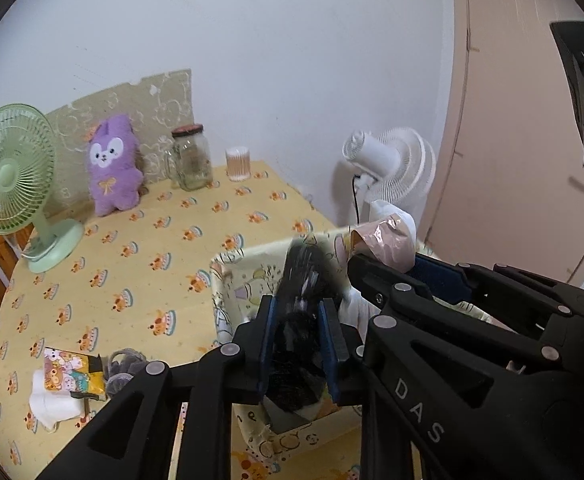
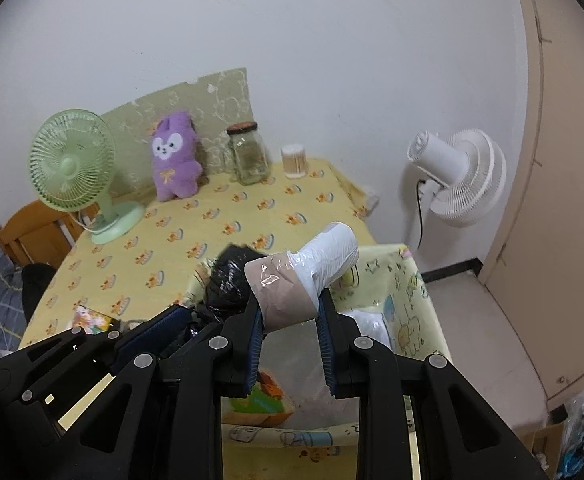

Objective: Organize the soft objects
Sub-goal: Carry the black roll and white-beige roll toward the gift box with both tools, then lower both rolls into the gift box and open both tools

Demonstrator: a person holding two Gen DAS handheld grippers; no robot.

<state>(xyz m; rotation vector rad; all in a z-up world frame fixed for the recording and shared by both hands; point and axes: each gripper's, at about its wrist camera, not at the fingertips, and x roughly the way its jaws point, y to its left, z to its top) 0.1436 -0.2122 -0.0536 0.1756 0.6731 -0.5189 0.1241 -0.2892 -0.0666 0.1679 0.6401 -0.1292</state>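
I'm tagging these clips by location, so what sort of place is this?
Probably a room in a home: a table with a cartoon-print tablecloth, a purple plush toy beside a green desk fan, and a white standing fan by the wall.

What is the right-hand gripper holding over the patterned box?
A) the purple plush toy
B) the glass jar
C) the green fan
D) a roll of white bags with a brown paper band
D: the right gripper clamps the roll of white bags by its brown band, above the patterned box.
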